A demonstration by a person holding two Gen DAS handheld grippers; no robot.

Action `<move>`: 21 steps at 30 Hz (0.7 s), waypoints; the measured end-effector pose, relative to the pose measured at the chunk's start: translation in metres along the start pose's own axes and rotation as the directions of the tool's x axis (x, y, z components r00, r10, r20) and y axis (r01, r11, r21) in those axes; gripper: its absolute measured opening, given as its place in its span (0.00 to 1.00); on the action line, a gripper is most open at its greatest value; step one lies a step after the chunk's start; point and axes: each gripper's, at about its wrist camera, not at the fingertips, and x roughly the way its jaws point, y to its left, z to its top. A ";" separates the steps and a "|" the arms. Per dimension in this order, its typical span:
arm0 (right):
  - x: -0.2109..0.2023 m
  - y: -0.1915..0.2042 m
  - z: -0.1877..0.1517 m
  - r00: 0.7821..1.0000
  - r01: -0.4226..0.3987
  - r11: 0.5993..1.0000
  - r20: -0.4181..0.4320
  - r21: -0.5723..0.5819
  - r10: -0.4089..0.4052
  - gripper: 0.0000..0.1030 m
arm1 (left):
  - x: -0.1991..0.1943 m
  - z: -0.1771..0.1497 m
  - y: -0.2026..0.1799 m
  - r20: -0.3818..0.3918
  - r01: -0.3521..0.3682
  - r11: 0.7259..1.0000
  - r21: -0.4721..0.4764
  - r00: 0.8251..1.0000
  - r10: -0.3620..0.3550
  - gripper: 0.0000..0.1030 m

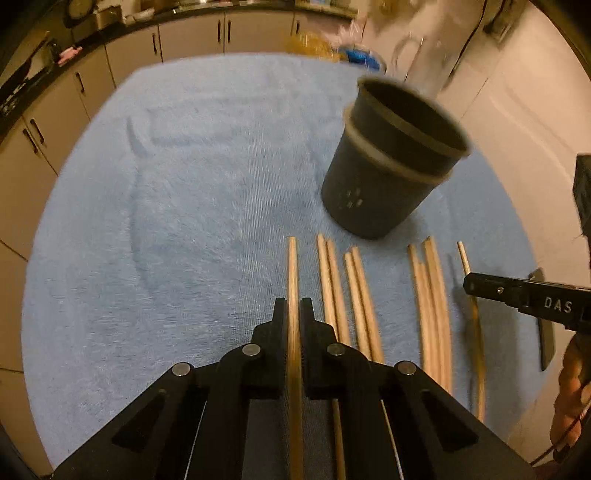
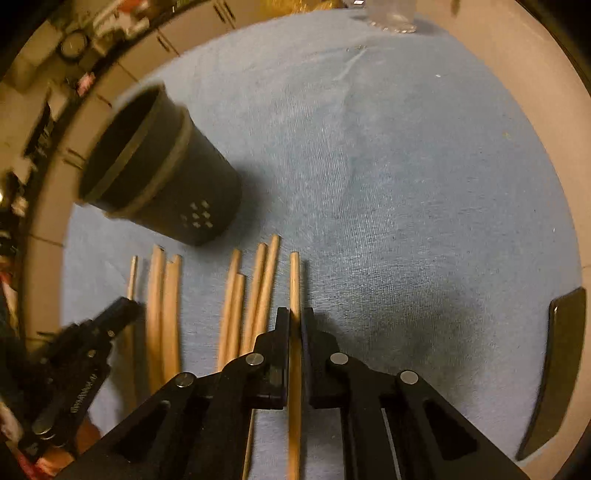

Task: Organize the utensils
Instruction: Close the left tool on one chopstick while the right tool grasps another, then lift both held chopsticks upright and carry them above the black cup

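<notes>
Several wooden chopsticks (image 1: 364, 299) lie side by side on a blue towel (image 1: 177, 206), in front of a dark grey utensil holder (image 1: 388, 166) that stands upright. My left gripper (image 1: 294, 308) is shut on the leftmost chopstick (image 1: 292, 273). My right gripper (image 2: 294, 317) is shut on the rightmost chopstick (image 2: 294, 280). In the right wrist view the holder (image 2: 166, 177) stands at the upper left and the other gripper (image 2: 110, 317) reaches in at the left. In the left wrist view the other gripper (image 1: 480, 286) reaches in from the right, over a chopstick (image 1: 463, 256).
A black flat object (image 2: 557, 373) lies at the towel's right edge. A clear glass item (image 2: 391, 18) stands at the far edge. Kitchen cabinets (image 1: 110, 74) and a cluttered counter run behind the table. A hand (image 1: 570, 398) shows at right.
</notes>
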 end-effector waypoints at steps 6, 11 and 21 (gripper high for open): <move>-0.044 -0.005 -0.006 0.988 -0.059 0.998 0.139 -0.021 0.061 0.06 | -0.064 -0.005 0.001 0.154 0.025 1.000 -0.004 0.988 -0.024 0.05; -0.086 0.006 -0.017 0.960 -0.080 0.994 0.264 -0.068 0.095 0.06 | -0.100 -0.008 0.001 0.227 0.031 1.000 0.005 0.973 -0.031 0.05; -0.132 0.016 -0.031 0.910 -0.088 0.991 0.397 -0.098 0.120 0.06 | -0.141 -0.006 -0.001 0.299 0.042 0.999 0.033 0.953 -0.050 0.06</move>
